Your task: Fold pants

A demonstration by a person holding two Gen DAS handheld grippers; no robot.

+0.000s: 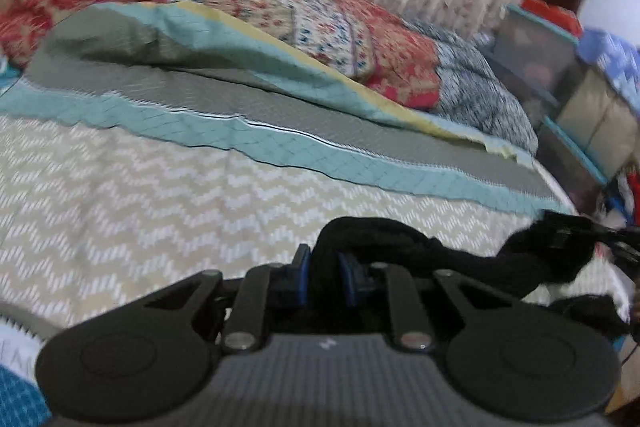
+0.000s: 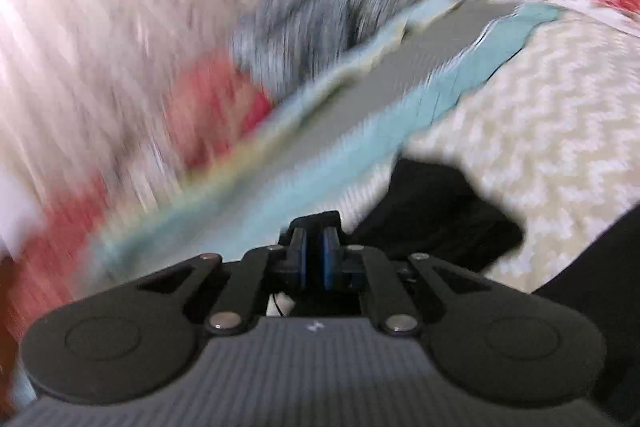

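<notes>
The left gripper (image 1: 324, 267) clamps a bunched fold of the black fabric pants (image 1: 460, 259), which trail right above the beige zigzag bedspread (image 1: 160, 195). The right gripper (image 2: 314, 255) pinches another black edge (image 2: 432, 211). At far right, a teal-framed clear storage bin (image 1: 536, 59) holds blurred items

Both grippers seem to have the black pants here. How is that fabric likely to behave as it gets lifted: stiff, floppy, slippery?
Probably floppy: the black pants bunch and sag in a rope-like strand running off rightward from the left gripper. Likely light, since they hang from pinches alone, the right gripper closed on a small tuft. Slipperiness is hard to judge; the surface looks matte, so grip seems adequate.
</notes>
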